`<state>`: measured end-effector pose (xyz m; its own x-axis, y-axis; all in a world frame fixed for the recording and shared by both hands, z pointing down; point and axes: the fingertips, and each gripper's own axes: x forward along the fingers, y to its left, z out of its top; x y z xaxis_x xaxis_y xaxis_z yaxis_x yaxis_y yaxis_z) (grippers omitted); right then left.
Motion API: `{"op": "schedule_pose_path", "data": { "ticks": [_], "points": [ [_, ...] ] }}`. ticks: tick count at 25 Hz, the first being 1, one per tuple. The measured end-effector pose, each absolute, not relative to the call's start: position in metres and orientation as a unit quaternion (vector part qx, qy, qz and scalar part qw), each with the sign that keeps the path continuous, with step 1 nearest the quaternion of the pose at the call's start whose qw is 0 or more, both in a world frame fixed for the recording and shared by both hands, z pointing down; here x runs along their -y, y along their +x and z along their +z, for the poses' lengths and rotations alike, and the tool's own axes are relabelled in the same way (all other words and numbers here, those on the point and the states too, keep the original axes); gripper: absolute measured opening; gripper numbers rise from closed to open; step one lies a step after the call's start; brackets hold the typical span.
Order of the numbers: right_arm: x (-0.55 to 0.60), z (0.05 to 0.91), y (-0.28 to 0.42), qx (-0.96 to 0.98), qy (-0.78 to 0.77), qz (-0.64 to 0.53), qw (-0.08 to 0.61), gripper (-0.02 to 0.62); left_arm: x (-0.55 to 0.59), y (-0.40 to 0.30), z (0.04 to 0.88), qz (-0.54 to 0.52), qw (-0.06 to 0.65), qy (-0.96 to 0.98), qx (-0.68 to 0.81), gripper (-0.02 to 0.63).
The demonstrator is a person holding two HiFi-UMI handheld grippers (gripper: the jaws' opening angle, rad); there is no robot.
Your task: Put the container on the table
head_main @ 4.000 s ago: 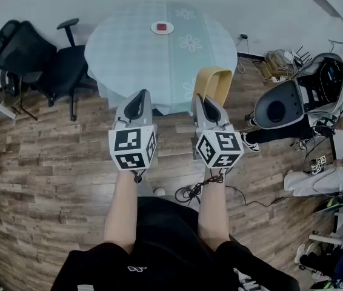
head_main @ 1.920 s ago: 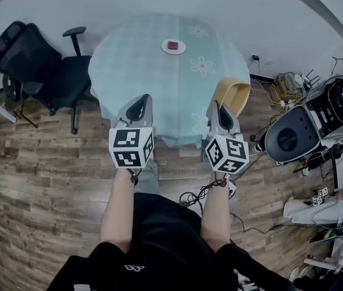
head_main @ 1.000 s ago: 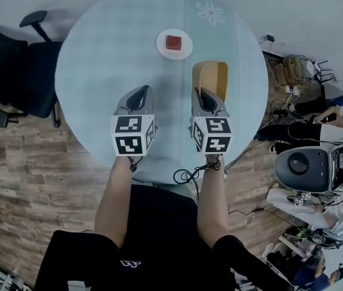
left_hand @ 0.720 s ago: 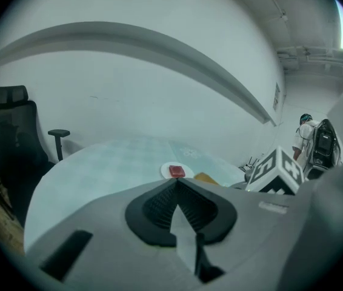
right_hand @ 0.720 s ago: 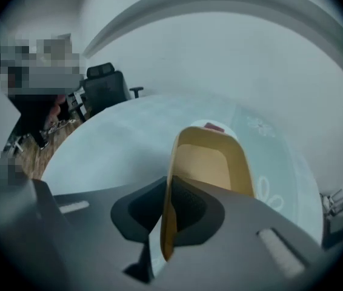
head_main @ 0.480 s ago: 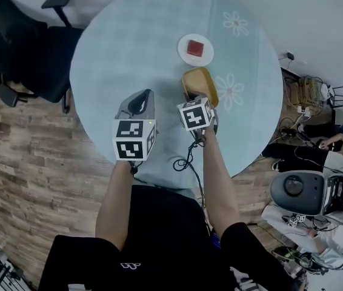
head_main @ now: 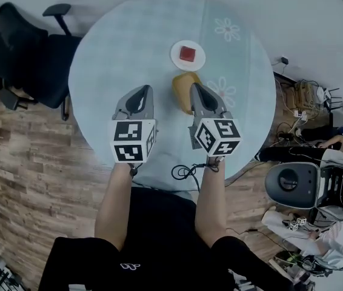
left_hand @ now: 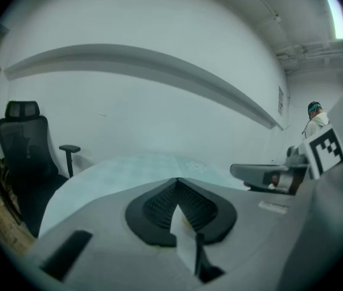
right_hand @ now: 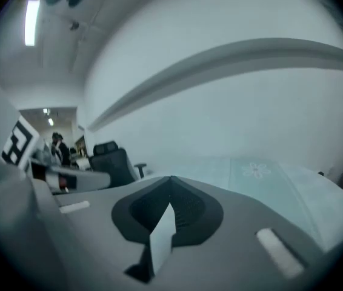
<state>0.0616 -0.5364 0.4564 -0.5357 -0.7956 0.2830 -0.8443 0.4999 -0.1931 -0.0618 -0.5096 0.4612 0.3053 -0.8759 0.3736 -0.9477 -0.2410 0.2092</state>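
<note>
With the container (head_main: 182, 88) standing free on the table (head_main: 111, 53), just beside my right gripper (head_main: 197, 90), both it and the left gripper (head_main: 140, 93) clenched empty, I judge a careless sideways swing could topple it toward the plate (head_main: 199, 62).

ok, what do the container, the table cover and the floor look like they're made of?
container: tan, matte, evenly coloured with rounded edges. Probably moulded plastic, though it is too small here to be sure.
table cover: pale blue-green check with printed flowers. Cloth or vinyl sheet.
floor: brown planks with visible grain. Wood or wood-look laminate, can't tell which.
</note>
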Motion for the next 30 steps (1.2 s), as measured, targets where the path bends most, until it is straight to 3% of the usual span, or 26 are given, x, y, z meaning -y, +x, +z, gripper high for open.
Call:
{"op": "schedule_pose_path", "data": {
  "ticks": [3,5,12,30],
  "points": [
    [0.525,0.386,0.096,0.852,0.498,0.147,-0.058,0.011,0.508,-0.052,0.428,0.07,0.161,0.785,0.594,0.0],
    [0.518,0.362,0.121,0.835,0.523,0.137,-0.099,0.011,0.504,-0.043,0.408,0.055,0.139,0.79,0.595,0.001],
    [0.497,0.366,0.156,0.814,0.572,0.094,-0.028,0.009,0.49,-0.019,0.382,0.039,0.109,0.797,0.592,0.0],
    [0.464,0.333,0.187,0.837,0.544,0.051,-0.033,0.011,0.457,0.022,0.363,0.042,0.083,0.785,0.612,0.0]
  ]
}}
